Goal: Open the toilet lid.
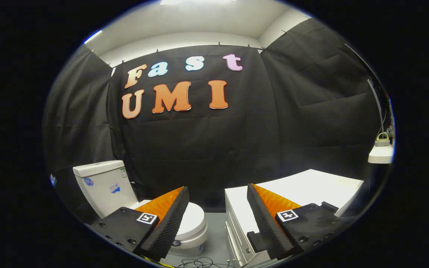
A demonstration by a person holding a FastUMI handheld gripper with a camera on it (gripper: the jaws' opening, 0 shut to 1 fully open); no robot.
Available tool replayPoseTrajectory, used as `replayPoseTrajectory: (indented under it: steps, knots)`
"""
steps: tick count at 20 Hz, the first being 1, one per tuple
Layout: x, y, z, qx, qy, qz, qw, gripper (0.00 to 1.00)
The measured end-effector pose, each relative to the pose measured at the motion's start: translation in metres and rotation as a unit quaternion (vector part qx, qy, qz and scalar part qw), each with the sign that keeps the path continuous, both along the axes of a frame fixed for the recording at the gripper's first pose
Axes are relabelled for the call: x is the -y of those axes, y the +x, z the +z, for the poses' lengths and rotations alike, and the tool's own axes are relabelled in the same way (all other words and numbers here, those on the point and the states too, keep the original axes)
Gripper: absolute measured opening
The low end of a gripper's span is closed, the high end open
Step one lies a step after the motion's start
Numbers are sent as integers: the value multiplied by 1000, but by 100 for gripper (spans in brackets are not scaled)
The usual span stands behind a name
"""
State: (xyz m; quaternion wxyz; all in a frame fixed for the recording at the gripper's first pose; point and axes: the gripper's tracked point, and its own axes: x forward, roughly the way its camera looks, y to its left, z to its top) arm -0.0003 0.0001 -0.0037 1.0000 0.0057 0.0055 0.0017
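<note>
I hold the gripper [217, 214] high with fingers wide, nothing between them; the toilet lid [194, 219], still down, sits beyond the left finger, below its tank [101, 184].

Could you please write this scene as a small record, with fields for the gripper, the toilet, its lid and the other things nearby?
gripper: open, fingers spread wide, nothing between them
toilet: white, ahead, partly behind one finger
toilet lid: down, closed, untouched
tank: white, upright behind the bowl, against the black cloth wall
white cabinet: beside the toilet, flat top, partly behind the other finger
floor: grey, seen between toilet and cabinet
cables: dark loops on the floor near the fingers
task state: lid not yet opened
</note>
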Motion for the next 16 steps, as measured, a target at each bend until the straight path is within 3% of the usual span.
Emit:
replayPoseTrajectory:
  steps: [16]
  knots:
    - [1, 0, -1, -2, 2, -2, 1000, 100]
